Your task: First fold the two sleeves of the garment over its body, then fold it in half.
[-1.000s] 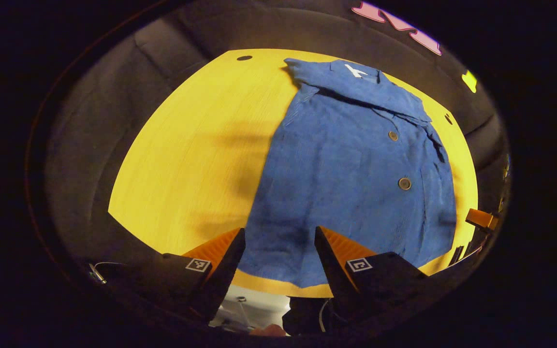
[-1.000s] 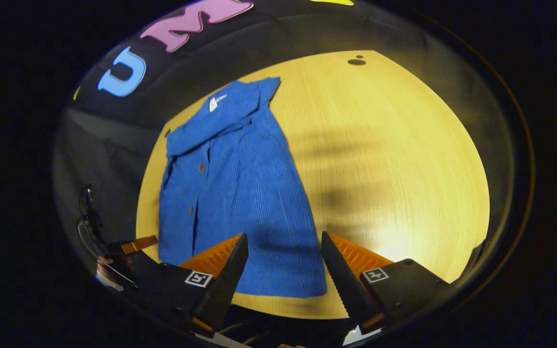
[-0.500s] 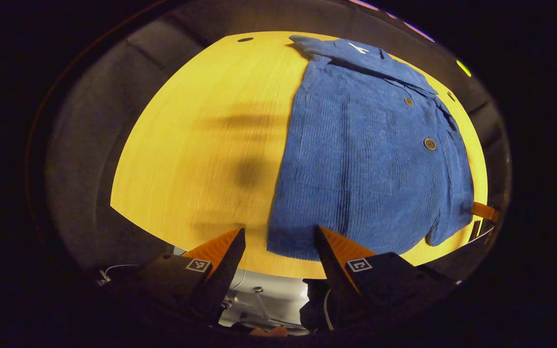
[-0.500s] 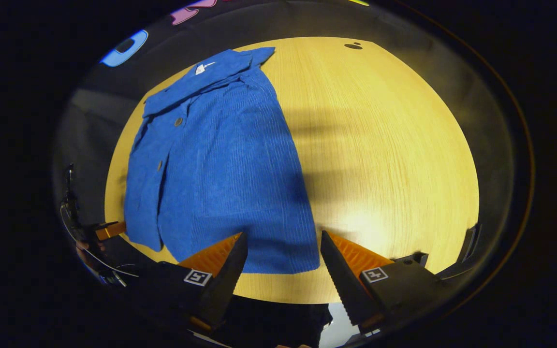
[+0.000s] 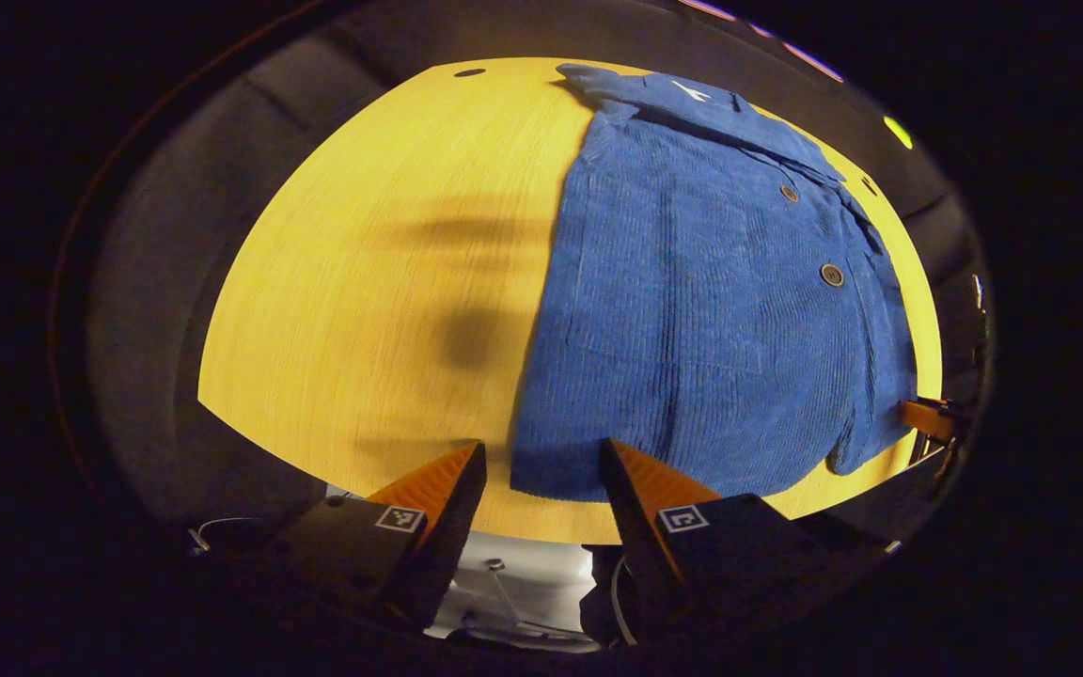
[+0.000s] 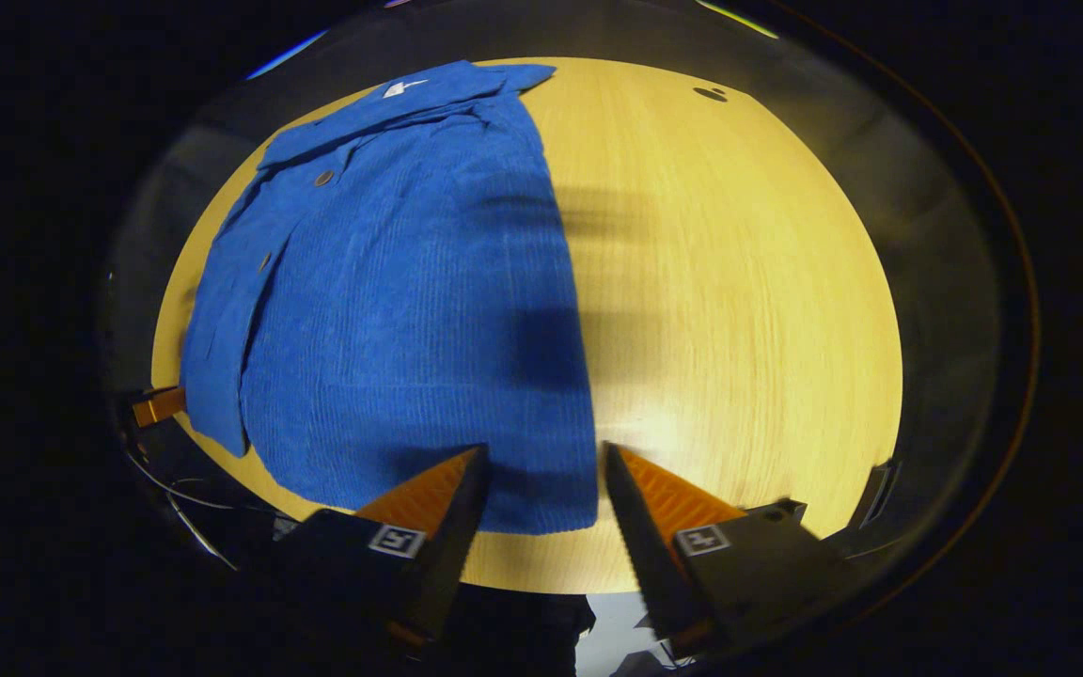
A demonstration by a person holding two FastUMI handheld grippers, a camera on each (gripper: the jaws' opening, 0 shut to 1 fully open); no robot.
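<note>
Both wide: left tool (image 5: 539, 470) and right tool (image 6: 540, 475) gape above shirt (image 5: 711, 291) hem, holding nothing

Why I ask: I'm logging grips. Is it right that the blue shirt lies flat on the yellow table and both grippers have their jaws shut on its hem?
Not quite. The blue shirt does lie flat on the yellow table, but both grippers have their jaws open at the hem corners, gripping nothing: the left gripper in the left gripper view, the right gripper in the right gripper view.

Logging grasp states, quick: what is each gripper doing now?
Left gripper: open, holding nothing, at the blue shirt's hem corner.
Right gripper: open, holding nothing.
</note>
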